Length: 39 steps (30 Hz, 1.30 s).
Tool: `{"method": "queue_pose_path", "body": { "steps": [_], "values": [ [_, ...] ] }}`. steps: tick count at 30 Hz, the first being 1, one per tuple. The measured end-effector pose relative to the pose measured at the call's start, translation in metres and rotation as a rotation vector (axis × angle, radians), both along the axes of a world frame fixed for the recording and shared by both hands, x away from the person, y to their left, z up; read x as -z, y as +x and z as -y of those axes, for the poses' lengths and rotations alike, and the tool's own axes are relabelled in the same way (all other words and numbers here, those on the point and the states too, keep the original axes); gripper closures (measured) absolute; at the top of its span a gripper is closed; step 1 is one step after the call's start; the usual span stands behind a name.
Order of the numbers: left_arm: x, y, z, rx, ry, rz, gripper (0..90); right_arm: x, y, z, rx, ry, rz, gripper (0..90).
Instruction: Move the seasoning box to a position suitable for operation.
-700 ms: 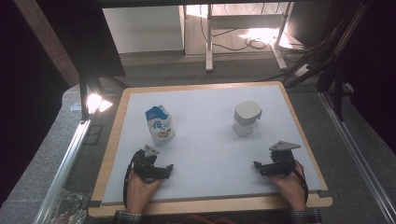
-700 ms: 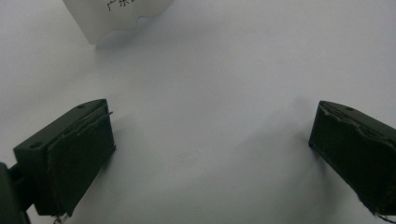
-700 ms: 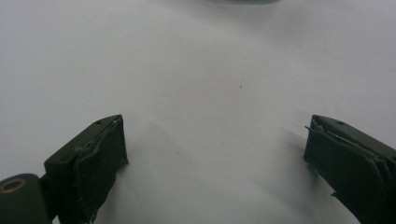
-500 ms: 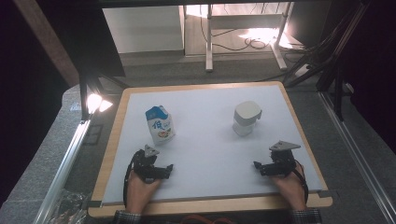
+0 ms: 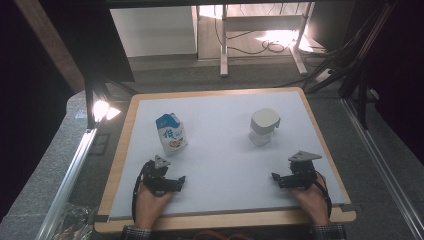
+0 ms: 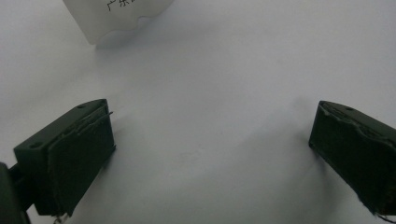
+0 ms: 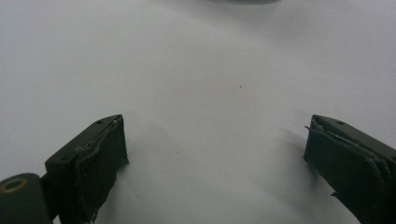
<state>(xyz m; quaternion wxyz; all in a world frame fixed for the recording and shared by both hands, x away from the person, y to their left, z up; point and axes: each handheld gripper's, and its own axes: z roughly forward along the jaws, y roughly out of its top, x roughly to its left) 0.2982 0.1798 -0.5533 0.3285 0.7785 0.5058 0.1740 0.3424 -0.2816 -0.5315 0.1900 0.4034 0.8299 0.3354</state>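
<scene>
2 hand-held grippers rest on the table (image 5: 225, 200), jaws apart and empty: the left hand-held gripper (image 5: 181, 181) just below the milk carton (image 5: 171, 134), the right hand-held gripper (image 5: 275, 178) well right of it, near the white cup (image 5: 263, 126).

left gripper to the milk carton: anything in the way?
Nothing visible. The left gripper rests open on the white mat, and the milk carton stands just beyond it with bare mat between. The white cup is off to the right.

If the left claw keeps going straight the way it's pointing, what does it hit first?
Probably the milk carton: the left claw, open and empty, looks over bare white tabletop with the carton's base slightly off-centre ahead.
</scene>
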Motion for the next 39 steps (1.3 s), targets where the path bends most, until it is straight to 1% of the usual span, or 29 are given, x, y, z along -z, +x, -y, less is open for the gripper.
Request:
{"method": "queue_pose_path", "body": {
  "steps": [17, 19, 22, 25, 26, 27, 28, 29, 30, 31, 32, 34, 37, 39],
  "values": [
    [0.0, 0.0, 0.0, 0.002, 0.002, -0.001, 0.0, -0.001, 0.0, 0.0, 0.0, 0.003, -0.001, 6.4],
    [0.0, 0.0, 0.0, 0.002, 0.002, -0.001, 0.0, -0.001, 0.0, 0.001, 0.001, 0.006, 0.001, 8.0],
    [0.0, 0.0, 0.0, 0.002, 0.002, -0.001, 0.0, -0.003, 0.001, 0.003, 0.004, 0.025, 0.0, 13.4],
    [0.0, 0.0, 0.0, 0.002, 0.002, -0.002, 0.0, -0.005, 0.002, 0.003, 0.003, 0.035, -0.001, 15.9],
    [0.0, 0.0, 0.0, 0.002, 0.002, -0.002, 0.0, -0.008, 0.004, 0.003, -0.006, 0.034, -0.001, 21.3],
    [0.0, 0.0, 0.0, 0.002, 0.003, -0.002, 0.0, -0.009, 0.006, 0.003, -0.01, 0.035, -0.001, 24.4],
    [0.0, 0.0, 0.0, 0.002, 0.003, -0.002, 0.0, -0.009, 0.006, 0.003, -0.01, 0.035, -0.001, 24.4],
    [0.0, 0.0, 0.0, 0.002, 0.002, -0.002, 0.0, -0.011, 0.007, 0.004, -0.011, 0.038, 0.009, 27.3],
    [0.0, 0.0, 0.0, 0.002, 0.002, -0.002, 0.0, -0.014, 0.011, 0.004, -0.01, 0.045, 0.019, 32.9],
    [0.0, 0.0, 0.0, 0.002, 0.002, -0.002, 0.0, -0.014, 0.011, 0.004, -0.01, 0.045, 0.019, 32.9],
    [0.0, 0.0, 0.0, 0.002, 0.002, -0.001, 0.0, -0.017, 0.017, 0.004, -0.007, 0.048, 0.03, 37.3],
    [0.0, 0.0, 0.0, 0.002, 0.003, -0.002, 0.0, -0.02, 0.022, 0.006, -0.006, 0.049, 0.035, 42.4],
    [0.0, 0.0, 0.0, 0.002, 0.002, -0.001, 0.0, -0.021, 0.031, 0.009, -0.002, 0.062, 0.043, 48.5],
    [0.0, 0.0, 0.0, 0.002, 0.003, -0.002, 0.0, -0.022, 0.036, 0.01, 0.002, 0.063, 0.046, 51.3]
  ]
}}
